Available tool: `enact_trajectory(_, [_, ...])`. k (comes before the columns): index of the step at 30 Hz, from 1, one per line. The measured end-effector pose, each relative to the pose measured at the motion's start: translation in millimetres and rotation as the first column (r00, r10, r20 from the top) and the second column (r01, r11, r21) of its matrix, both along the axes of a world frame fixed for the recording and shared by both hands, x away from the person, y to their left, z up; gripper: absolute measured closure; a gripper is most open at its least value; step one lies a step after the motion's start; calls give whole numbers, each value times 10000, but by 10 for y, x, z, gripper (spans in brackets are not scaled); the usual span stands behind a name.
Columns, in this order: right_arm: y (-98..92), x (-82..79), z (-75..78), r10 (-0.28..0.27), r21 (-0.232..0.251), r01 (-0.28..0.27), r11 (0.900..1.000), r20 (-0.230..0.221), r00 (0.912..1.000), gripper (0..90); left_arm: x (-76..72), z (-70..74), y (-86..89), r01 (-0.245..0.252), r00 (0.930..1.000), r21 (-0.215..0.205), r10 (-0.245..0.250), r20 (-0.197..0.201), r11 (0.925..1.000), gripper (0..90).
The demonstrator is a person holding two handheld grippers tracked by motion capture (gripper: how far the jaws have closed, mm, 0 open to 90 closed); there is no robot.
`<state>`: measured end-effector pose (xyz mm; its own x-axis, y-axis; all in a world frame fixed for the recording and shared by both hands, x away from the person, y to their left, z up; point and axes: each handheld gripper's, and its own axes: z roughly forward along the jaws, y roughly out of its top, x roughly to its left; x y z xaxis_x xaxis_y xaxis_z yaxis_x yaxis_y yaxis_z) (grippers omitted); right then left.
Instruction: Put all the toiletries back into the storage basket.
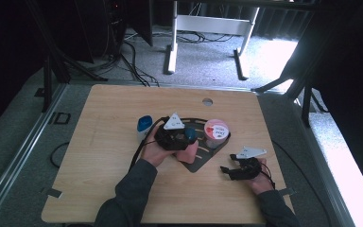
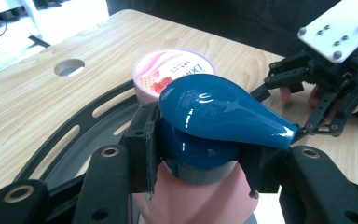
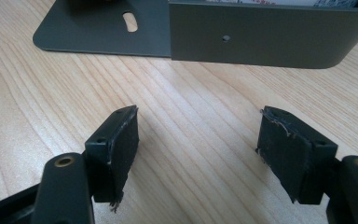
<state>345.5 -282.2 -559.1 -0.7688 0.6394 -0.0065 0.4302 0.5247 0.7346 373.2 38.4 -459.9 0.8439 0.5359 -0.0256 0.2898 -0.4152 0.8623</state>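
Two grippers are counted, each with two black fingers.

The fingers [image 2: 142, 149] of the left gripper [image 2: 198, 154] are clamped on the neck of one pump bottle [image 2: 200, 196], just under its head. A glossy dark-blue pump head [image 2: 214, 112], rounded and tapering to a blunt spout, is seen above the pads, with a grey collar and a smooth pink body below them. In the high view the bottle is seen at the left gripper [image 1: 182, 137], standing over the near corner of the tray.

Just beyond these fingers, one round pink tub [image 2: 172, 70] is seen, its flat printed lid showing a strawberry picture; it rests in the tray. One dark grey metal tray [image 2: 88, 119] is counted, flat, with curved slots cut through it and a low upright wall.

The fingers [image 3: 116, 149] of the right gripper [image 3: 200, 154] are spread apart with nothing between them, only bare wood grain. Their foam pads are frayed at the edges. Ahead of them the tray's wall [image 3: 270, 37] is seen, with one small hole, and beside it the flat base with one oval slot.

Farther to the left of the left gripper, one small white container with a blue cap [image 1: 144, 126] stands on the pale wooden tabletop [image 1: 99, 179]. One round hole [image 1: 207, 101] is cut near the tabletop's far edge.
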Motion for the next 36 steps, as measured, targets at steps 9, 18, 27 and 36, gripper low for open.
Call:
enact_trajectory(9, [1, 0, 0, -5, 11, 5, 10000, 2, 10000, 288, 80, -38, -5, -128, 9999, 61, 128, -12, 9999, 529])
enact_trajectory(18, [0, 0, -1, 5, 2, -5, 10000, 14, 10000, 288, 154, -38, -47, -195, 9998, 201, 194, 50, 9996, 529])
enact_trajectory(27, [1, -1, 0, -1, 4, 1, 10000, -4, 10000, 288, 234, -48, -27, -325, 9995, 66, 325, 33, 9994, 529])
enact_trajectory(36, [1, -1, 0, 2, 2, -2, 10000, -1, 10000, 288, 292, -23, -40, -364, 9993, 19, 364, 100, 9993, 529])
